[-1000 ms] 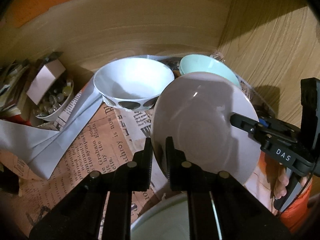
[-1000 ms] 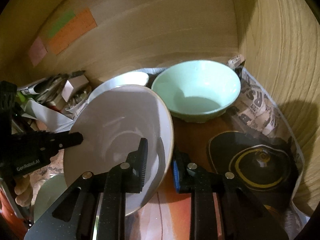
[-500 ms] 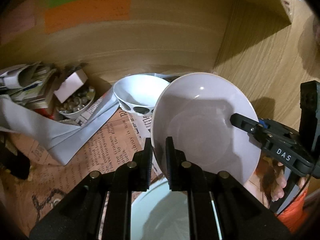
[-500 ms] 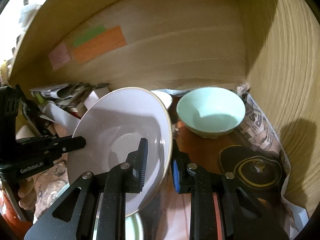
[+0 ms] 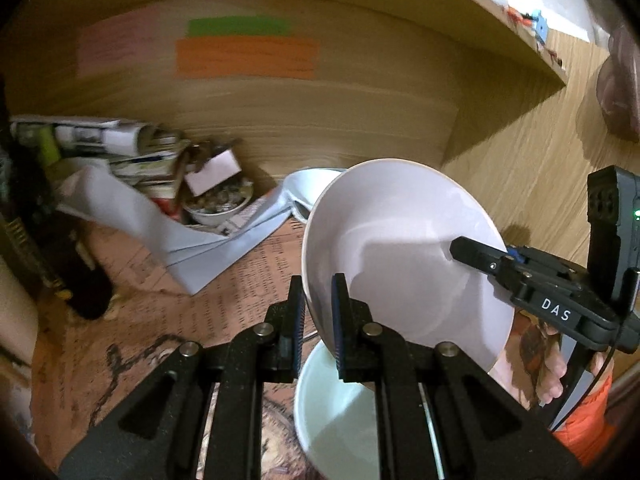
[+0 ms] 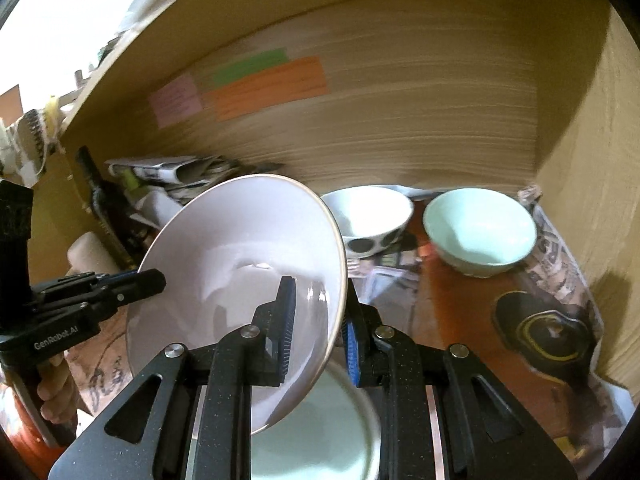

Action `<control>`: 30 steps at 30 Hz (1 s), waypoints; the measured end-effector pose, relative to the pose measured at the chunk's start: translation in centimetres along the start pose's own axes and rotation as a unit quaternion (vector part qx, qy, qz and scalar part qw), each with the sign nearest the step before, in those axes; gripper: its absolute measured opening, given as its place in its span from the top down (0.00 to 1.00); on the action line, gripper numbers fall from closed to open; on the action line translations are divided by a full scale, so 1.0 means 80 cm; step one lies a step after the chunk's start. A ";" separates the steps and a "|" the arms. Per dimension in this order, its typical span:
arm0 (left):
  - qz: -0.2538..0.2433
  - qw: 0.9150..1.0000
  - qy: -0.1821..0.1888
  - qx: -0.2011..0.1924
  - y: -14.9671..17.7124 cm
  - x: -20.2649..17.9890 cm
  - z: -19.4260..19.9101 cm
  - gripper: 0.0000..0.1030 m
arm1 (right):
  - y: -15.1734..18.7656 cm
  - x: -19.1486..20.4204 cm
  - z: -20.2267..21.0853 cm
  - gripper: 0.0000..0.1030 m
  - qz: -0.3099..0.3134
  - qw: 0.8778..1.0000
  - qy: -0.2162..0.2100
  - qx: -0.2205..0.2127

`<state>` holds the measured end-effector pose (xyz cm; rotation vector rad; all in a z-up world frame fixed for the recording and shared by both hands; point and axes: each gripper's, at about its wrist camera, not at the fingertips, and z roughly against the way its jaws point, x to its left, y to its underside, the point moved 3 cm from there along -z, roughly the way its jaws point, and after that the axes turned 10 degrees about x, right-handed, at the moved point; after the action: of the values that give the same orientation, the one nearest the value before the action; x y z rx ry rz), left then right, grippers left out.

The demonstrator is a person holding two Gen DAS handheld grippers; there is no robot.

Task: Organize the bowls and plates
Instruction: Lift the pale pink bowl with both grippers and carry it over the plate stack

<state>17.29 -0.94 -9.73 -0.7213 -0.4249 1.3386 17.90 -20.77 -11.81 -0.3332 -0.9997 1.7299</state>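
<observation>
A pale lilac plate [image 5: 400,256] [image 6: 240,256] hangs tilted in the air, held from both sides. My left gripper [image 5: 318,280] is shut on its left rim, and shows in the right wrist view as a black finger [image 6: 148,280] on the plate's face. My right gripper [image 6: 320,292] is shut on the opposite rim; its finger [image 5: 476,256] reaches in from the right. Under the plate lies a pale green plate [image 5: 332,412] [image 6: 320,432]. At the back stand a white bowl with black dots [image 6: 368,216] [image 5: 308,184] and a mint bowl [image 6: 480,232].
Wooden walls close in the back and right of the newspaper-lined shelf [image 5: 200,312]. A small bowl of marbles [image 5: 218,204], folded papers [image 5: 120,140] and a dark bottle [image 5: 52,248] crowd the left. A black lid with a yellow ring [image 6: 548,332] lies at the right.
Both grippers have drawn back and upward with the plate between them. The bowls at the back now look smaller and farther, and more of the back wall and upper shelf edge shows.
</observation>
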 end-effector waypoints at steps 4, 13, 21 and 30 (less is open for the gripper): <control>0.018 1.000 -0.010 -0.011 0.018 0.023 0.018 0.89 | 0.005 0.025 -0.003 0.81 0.014 1.000 -0.014 0.004; 0.055 0.998 -0.031 -0.024 0.062 0.068 0.053 0.89 | 0.015 0.079 -0.021 0.81 0.044 0.998 -0.042 0.025; 0.085 0.994 -0.056 -0.027 0.093 0.104 0.078 0.89 | 0.029 0.125 -0.042 0.81 0.072 0.994 -0.061 0.050; 0.110 0.991 -0.072 -0.022 0.126 0.135 0.092 0.89 | 0.050 0.163 -0.067 0.81 0.094 0.989 -0.073 0.083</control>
<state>7.32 11.91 -12.72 -0.7267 -0.5029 1.5988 13.59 -7.14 -14.97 -0.2002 -0.9457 2.0187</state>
